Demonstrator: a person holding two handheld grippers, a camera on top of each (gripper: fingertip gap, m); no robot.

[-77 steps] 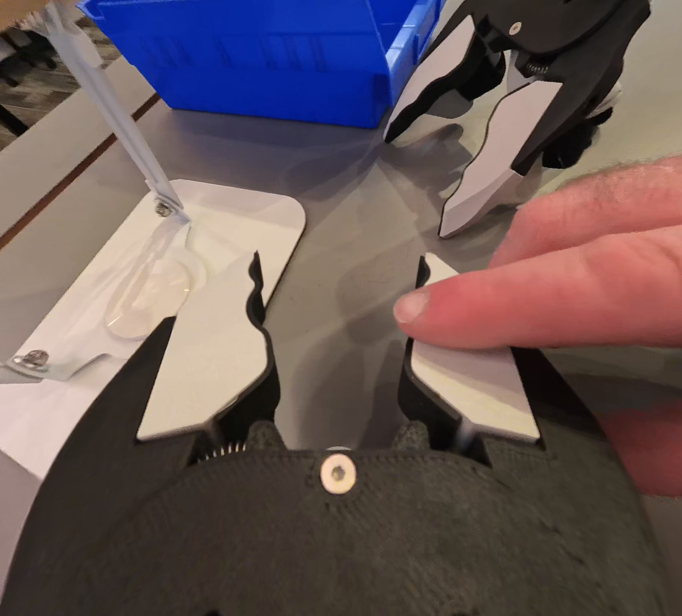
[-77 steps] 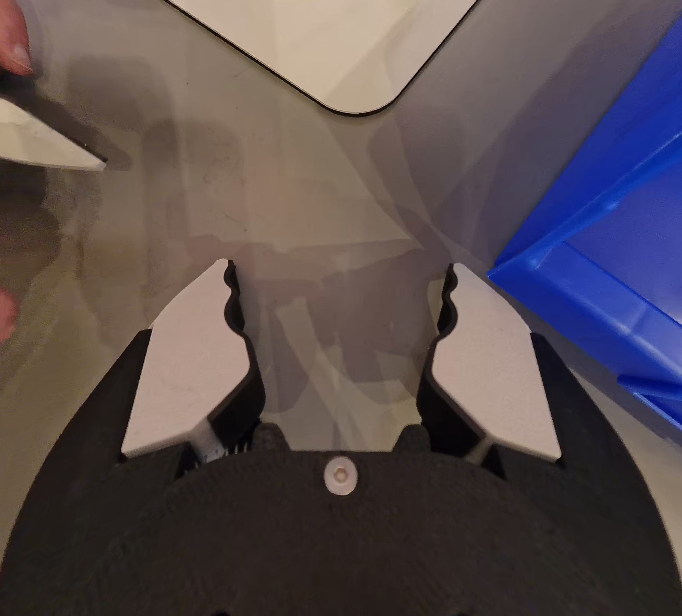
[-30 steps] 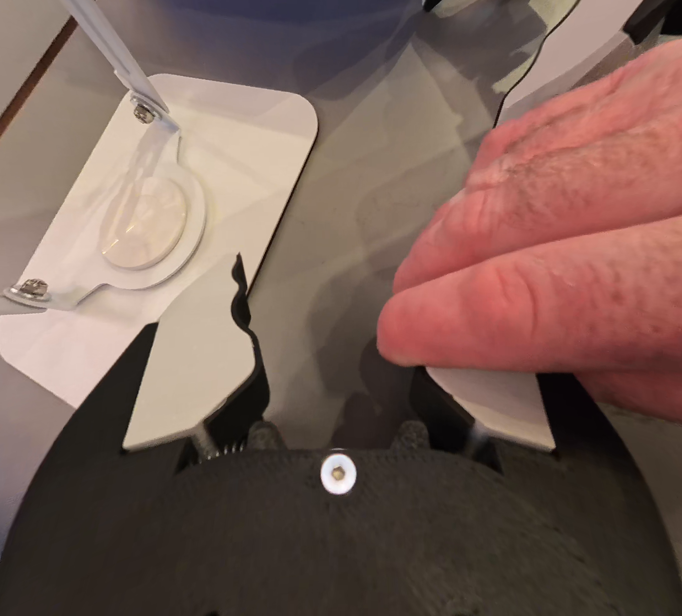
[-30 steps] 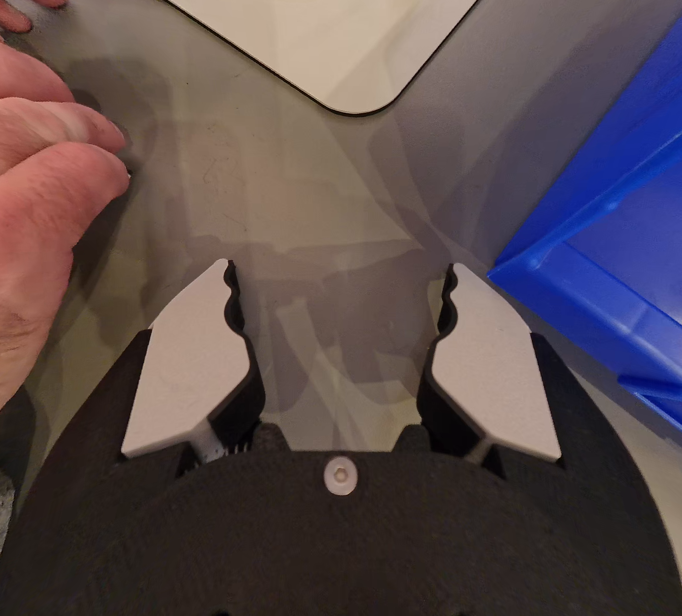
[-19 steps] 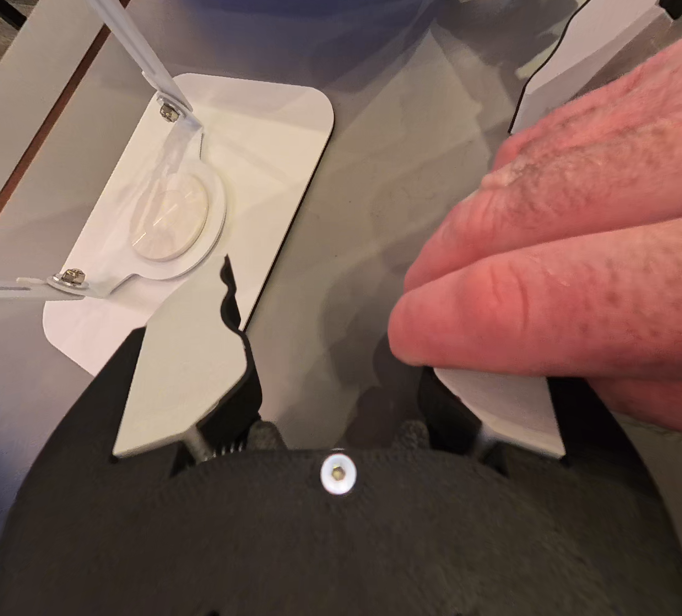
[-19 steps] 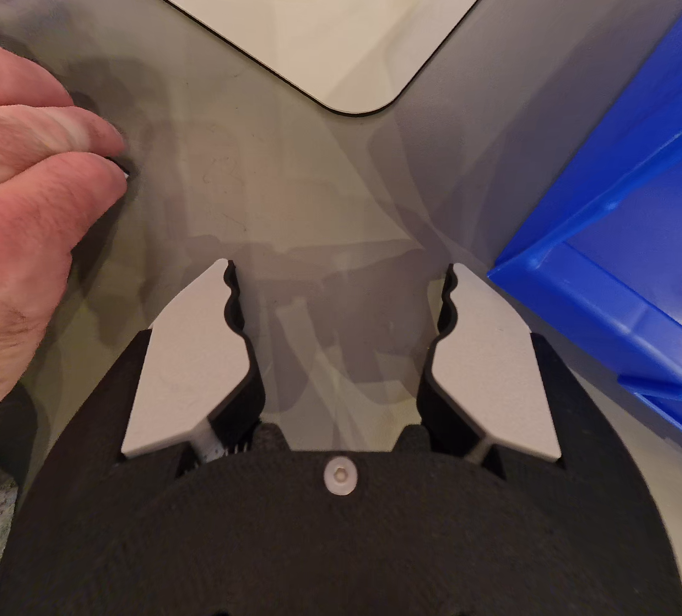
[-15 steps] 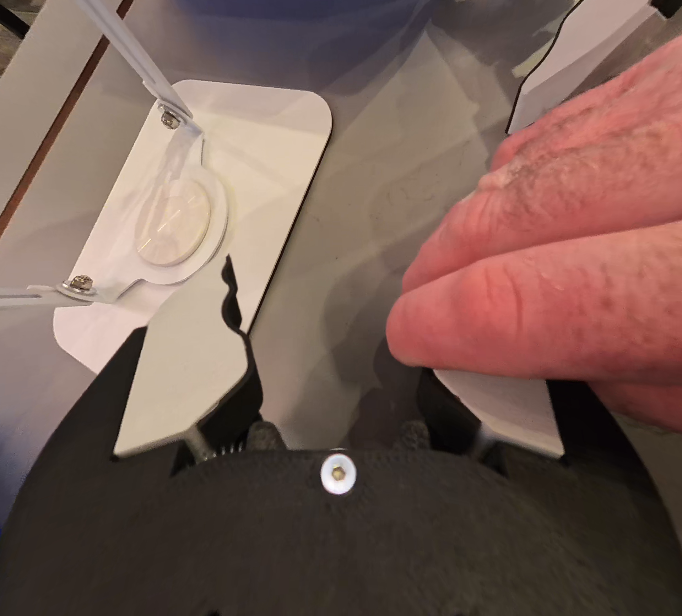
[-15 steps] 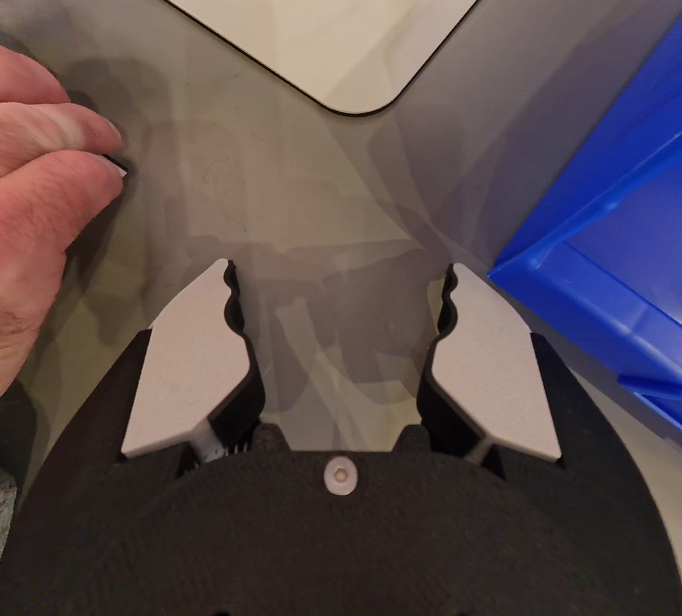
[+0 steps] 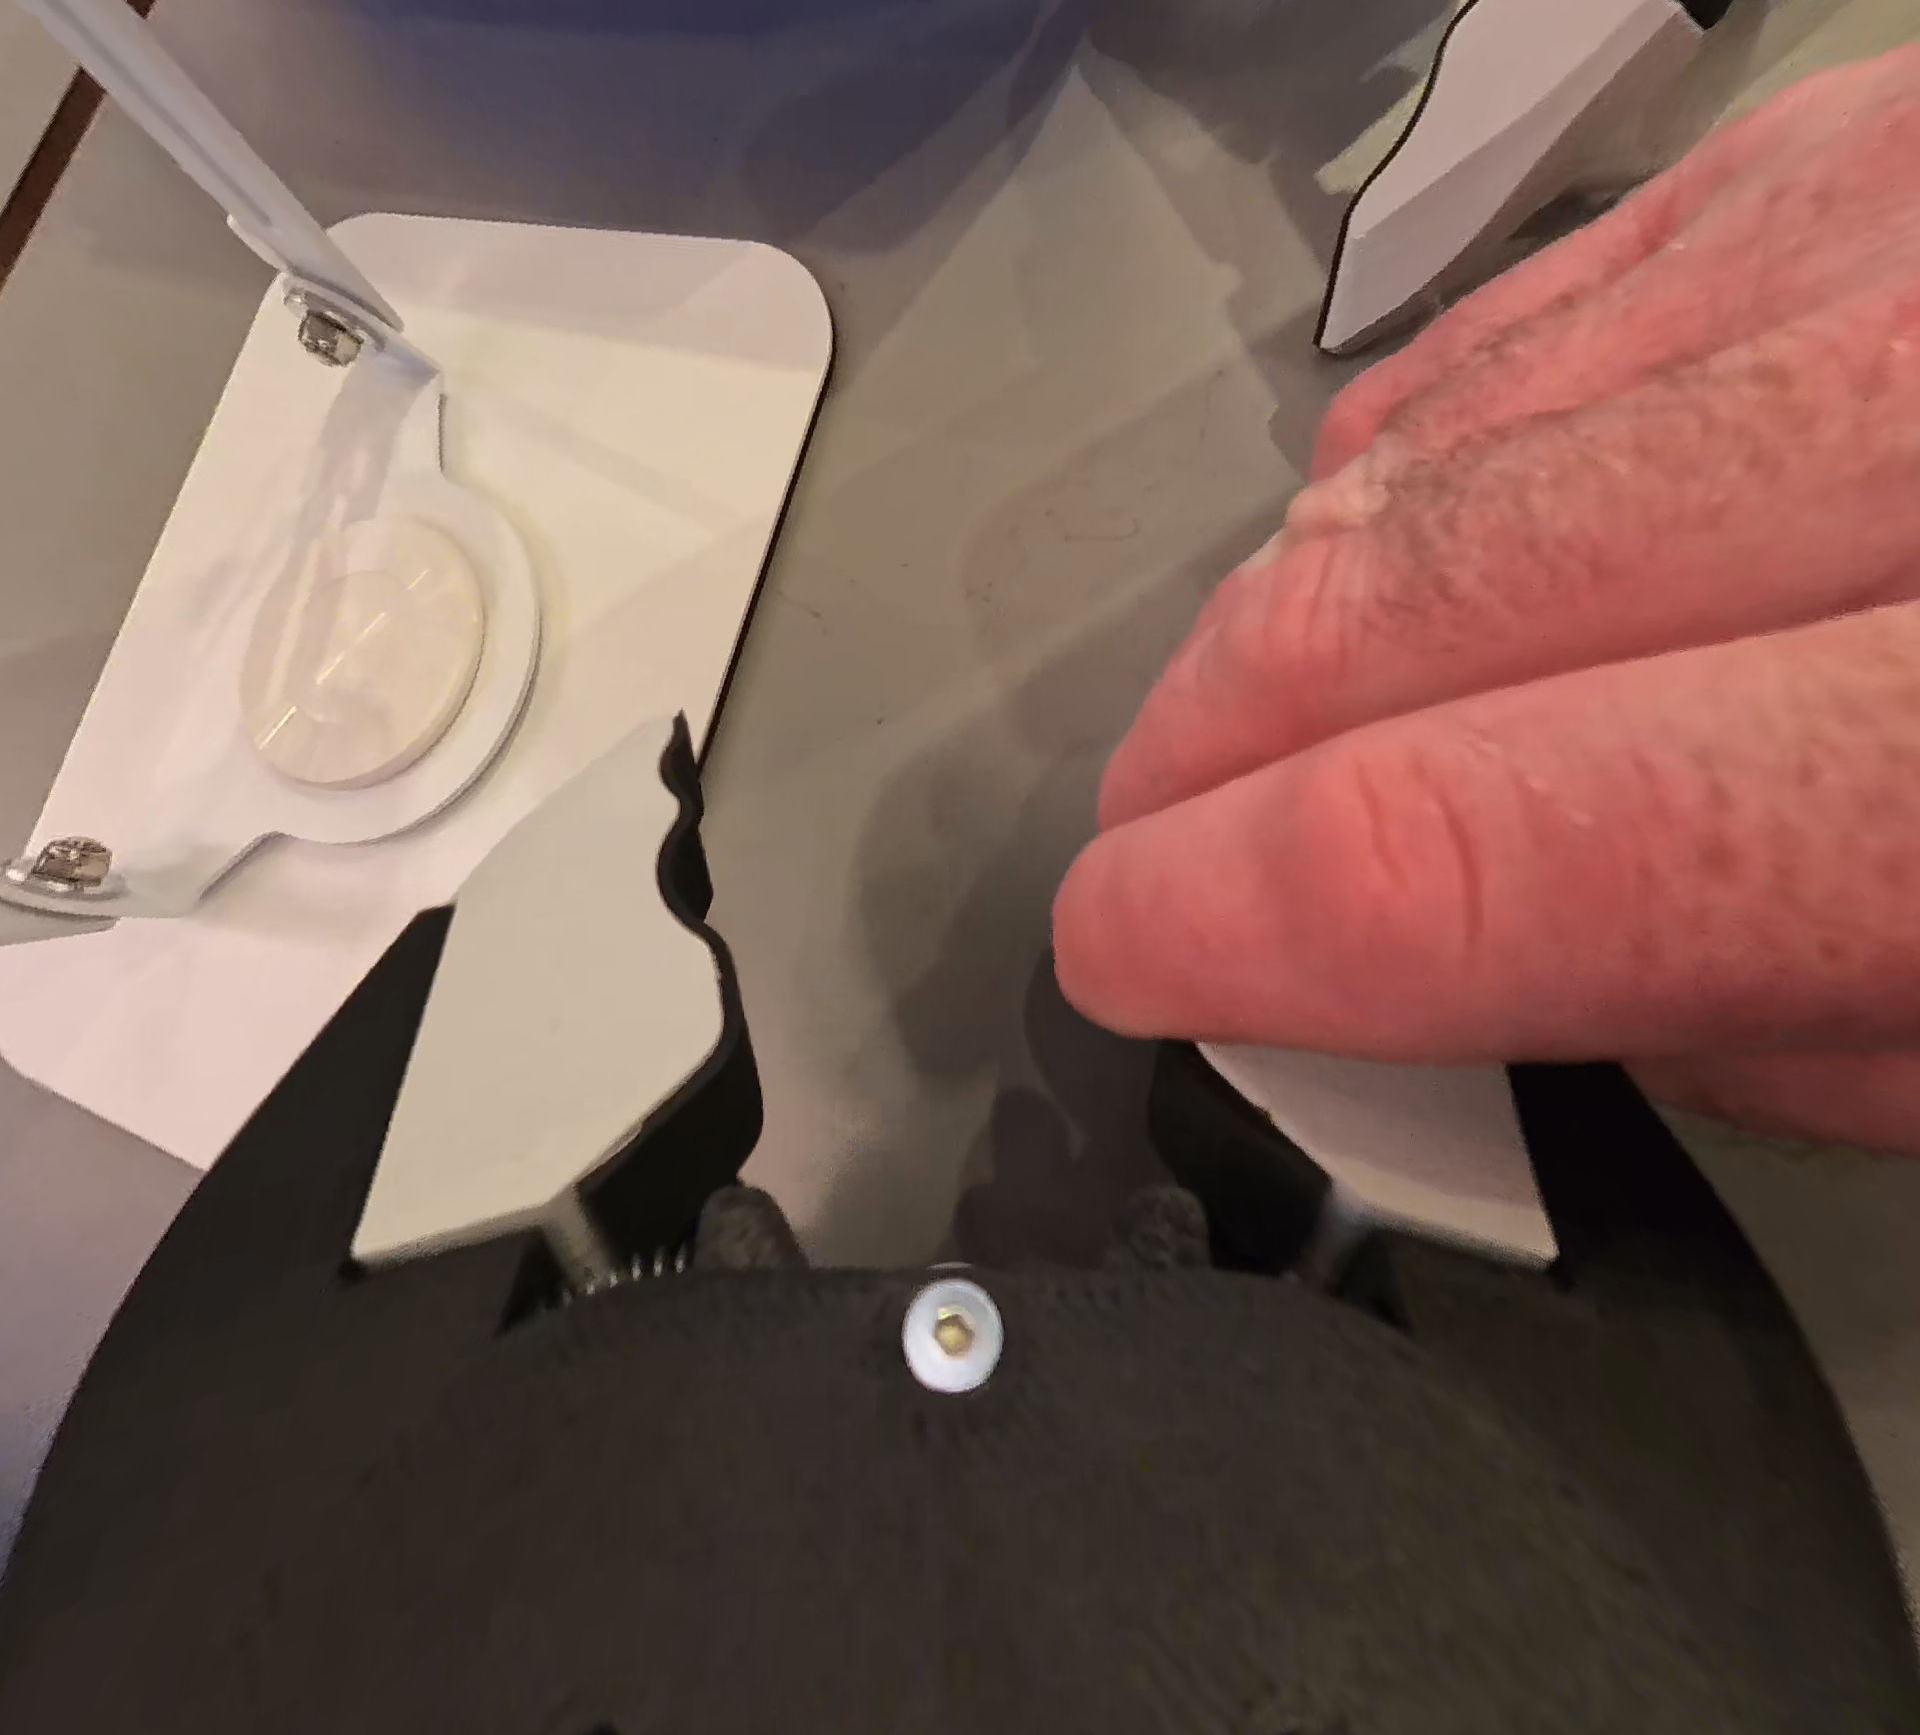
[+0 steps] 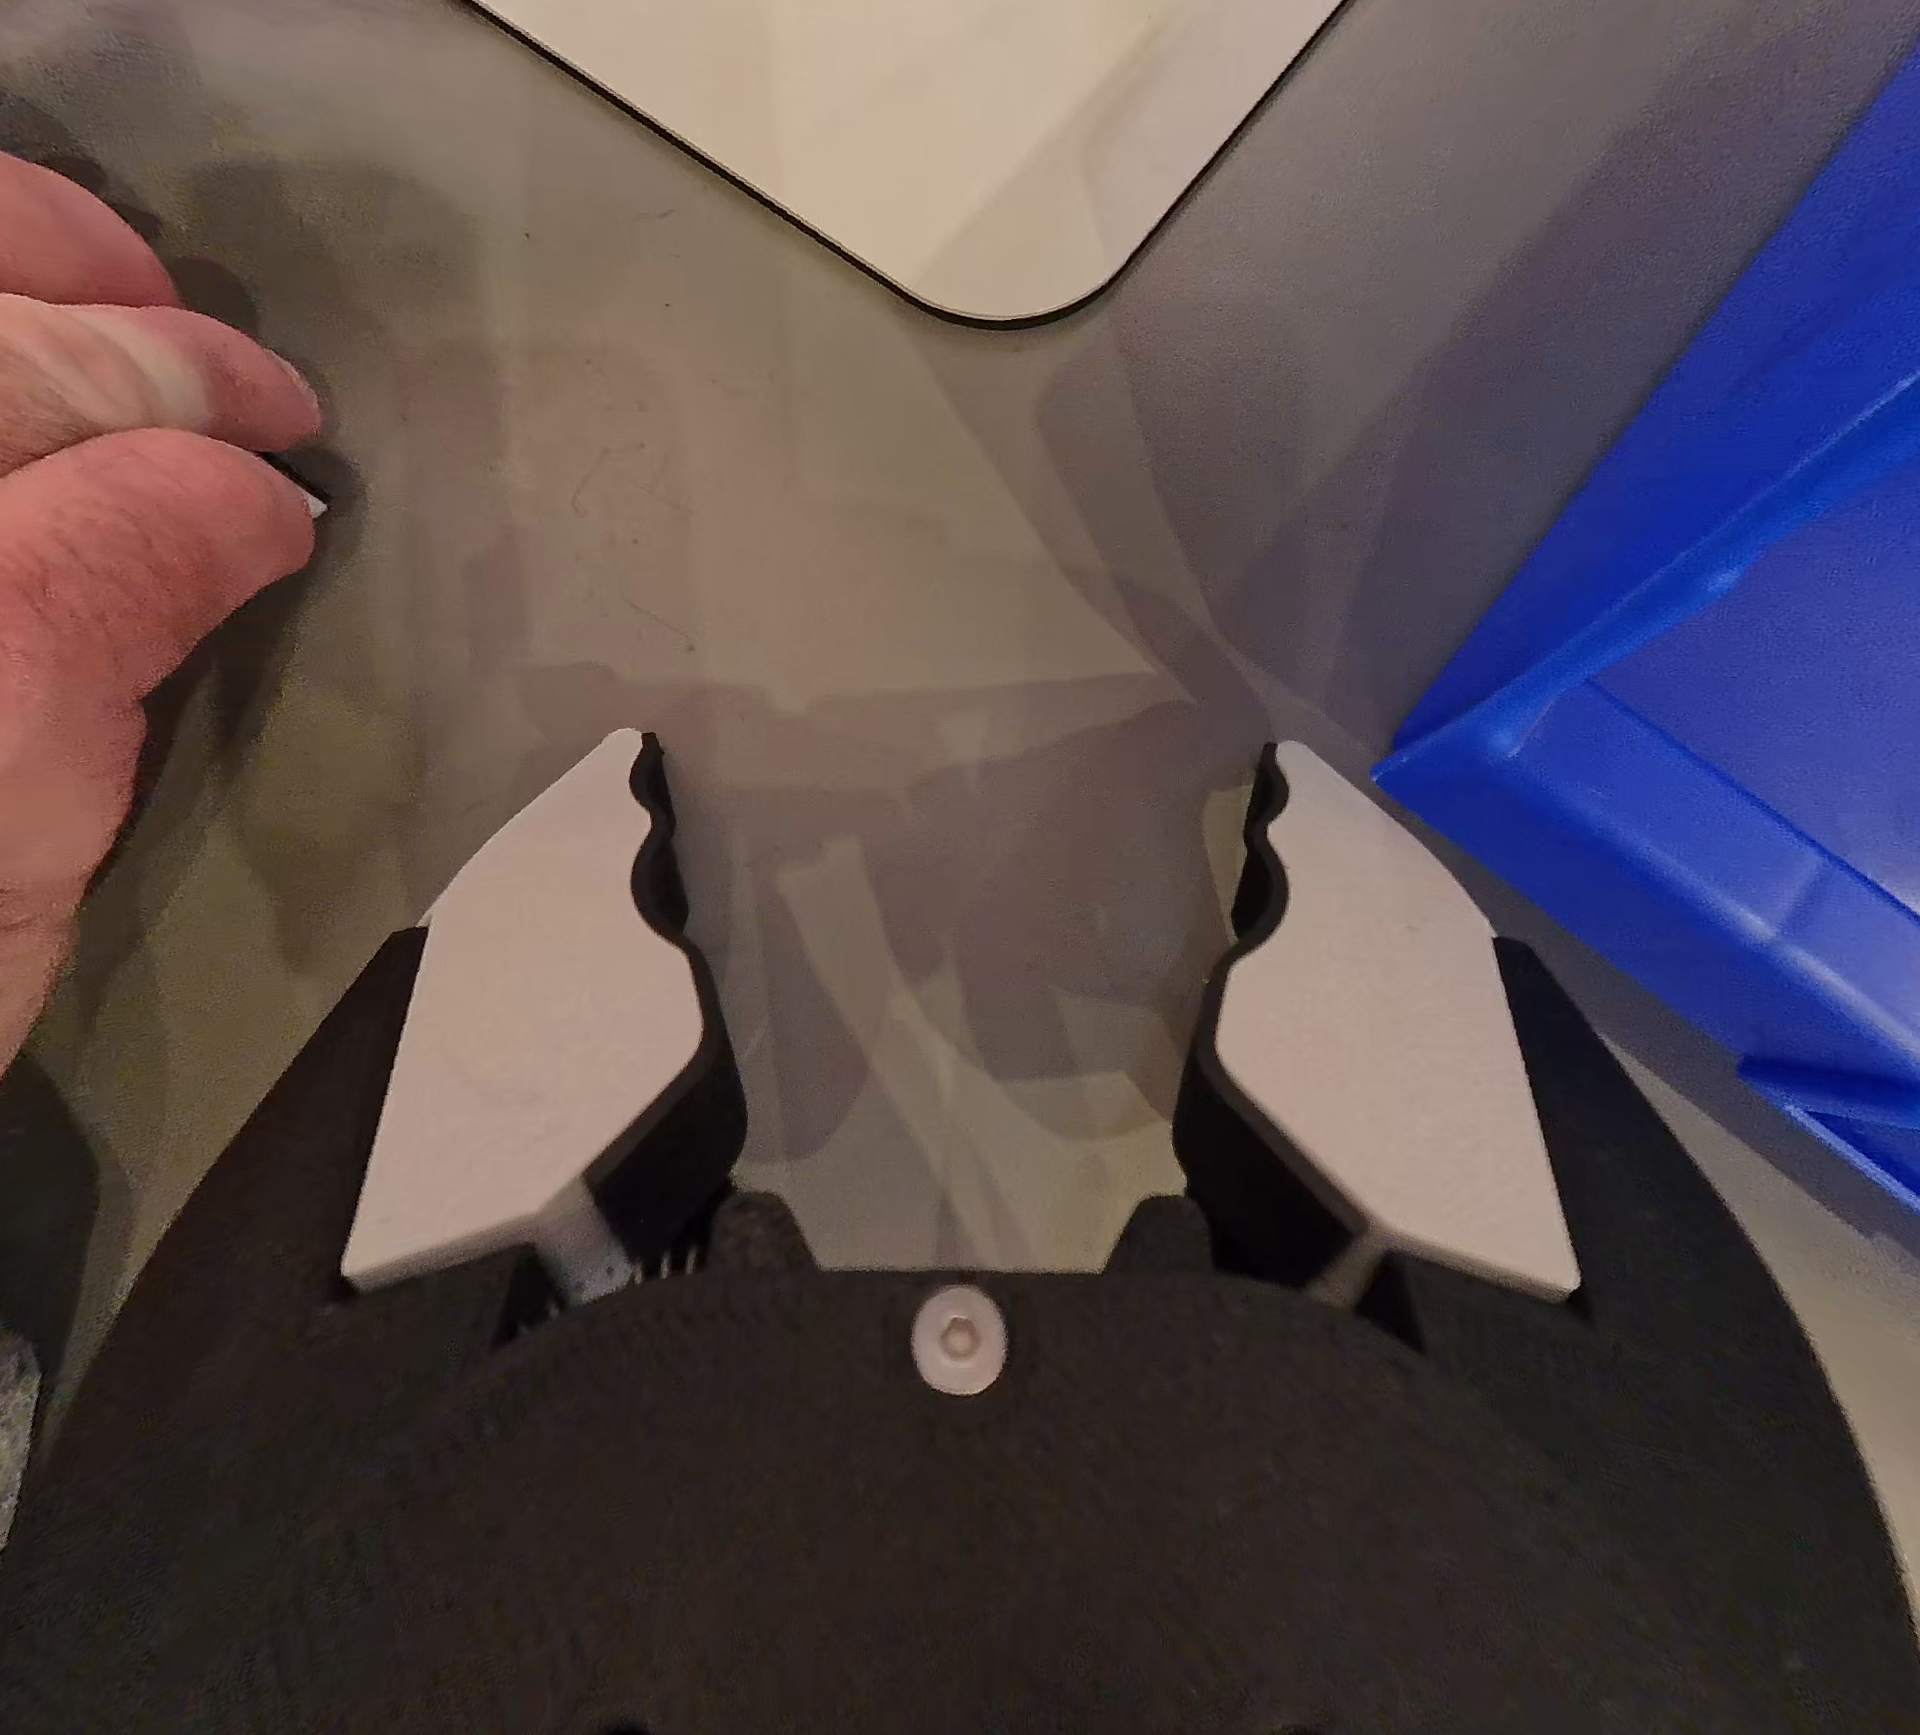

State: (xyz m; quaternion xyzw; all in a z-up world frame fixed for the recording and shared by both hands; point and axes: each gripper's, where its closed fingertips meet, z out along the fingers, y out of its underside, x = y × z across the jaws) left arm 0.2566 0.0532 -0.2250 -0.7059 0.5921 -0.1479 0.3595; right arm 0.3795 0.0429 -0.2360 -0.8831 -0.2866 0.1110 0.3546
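Bare hand (image 9: 1507, 750) covers left tool (image 9: 894, 750) fingertip (jaws apart).

A grey tabletop (image 10: 727, 459) carries a white board with rounded corners (image 9: 623, 438), dark along its edge. On the board lies a clear plastic plate with a shallow round dome (image 9: 364, 646), fixed by small screws (image 9: 327, 331) to thin white metal strips (image 9: 145, 96) that run off the frame. A blue plastic bin (image 10: 1714, 646) stands near the board. A dark brown seam (image 9: 94, 85) crosses the tabletop's far left.
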